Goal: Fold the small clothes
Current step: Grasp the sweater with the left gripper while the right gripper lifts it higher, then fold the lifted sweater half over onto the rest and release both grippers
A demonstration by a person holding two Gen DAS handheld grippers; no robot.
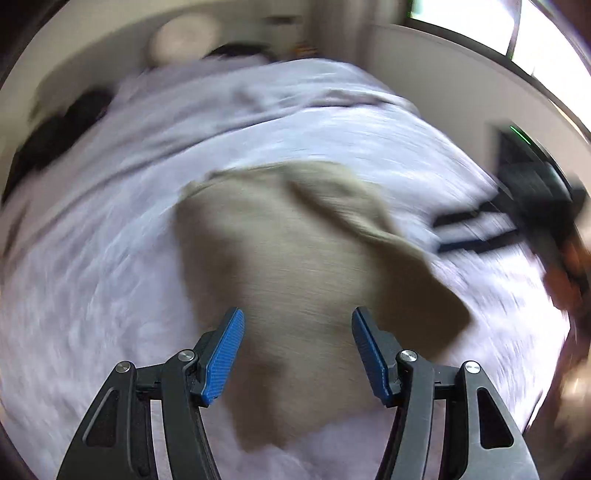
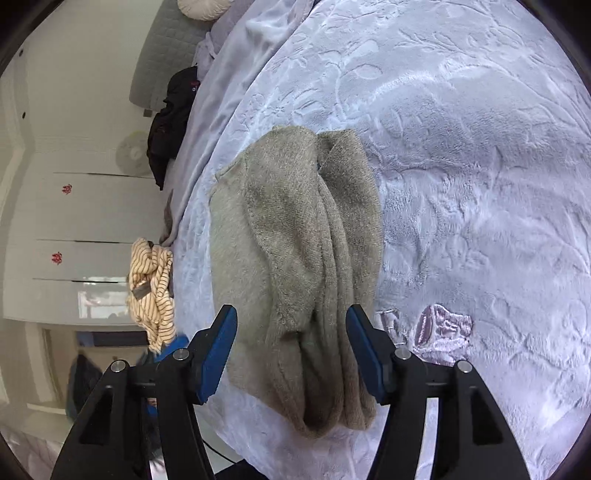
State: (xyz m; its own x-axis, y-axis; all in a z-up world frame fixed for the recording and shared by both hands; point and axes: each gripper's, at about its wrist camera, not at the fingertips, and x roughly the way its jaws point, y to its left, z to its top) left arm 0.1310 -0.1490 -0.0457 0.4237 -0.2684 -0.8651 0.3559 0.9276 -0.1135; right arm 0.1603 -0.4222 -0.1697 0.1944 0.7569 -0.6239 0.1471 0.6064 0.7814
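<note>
A small beige fleece garment lies folded lengthwise on a pale lavender embossed blanket. It also shows, blurred, in the left wrist view. My right gripper is open and empty, hovering over the garment's near end, its blue pads on either side of it. My left gripper is open and empty above the garment's other end. The right gripper shows as a dark blur at the right of the left wrist view.
A striped cream garment lies at the bed's left edge. Dark clothing sits further along that edge. A round pillow is at the headboard. A shiny lilac patch lies on the blanket to the right.
</note>
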